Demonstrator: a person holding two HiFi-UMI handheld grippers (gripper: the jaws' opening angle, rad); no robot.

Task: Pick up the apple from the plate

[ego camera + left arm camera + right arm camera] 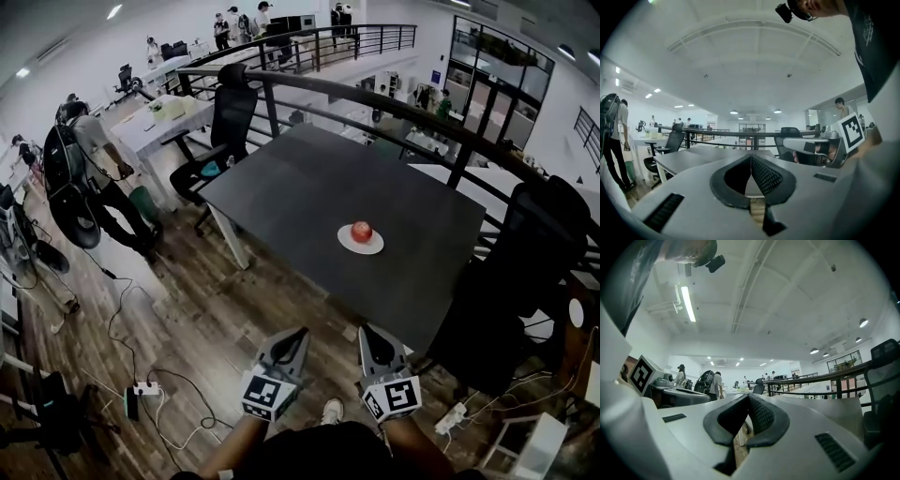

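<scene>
- Grippers are held side by side at the near edge of the head view, roughly level, above the wooden plank floor [211, 314] and short of the tabletop [300, 187]. Both noses aim toward its near edge.
- Left gripper [296, 334] sits on a forearm that comes up from the bottom of the view. Its fingers [766, 176] are pressed together at the tips with nothing between them.
- Right gripper [367, 331] sits just beside it at about the same height. Its fingers [761, 414] are likewise closed tip to tip and hold nothing.
- Each pair of fingers is dark and rubbery, with a fine dotted grid on the inner pads, set in a smooth pale grey shell.
- Apple [361, 231] is red and round. It rests on a small round white plate [348, 246] right of the tabletop's middle, well apart from both grippers.
- Tabletop is a dark grey, matte rectangle on white legs.
- Black office chair [230, 117] stands at its far left corner, and a second black chair [534, 253] stands on the right side.
</scene>
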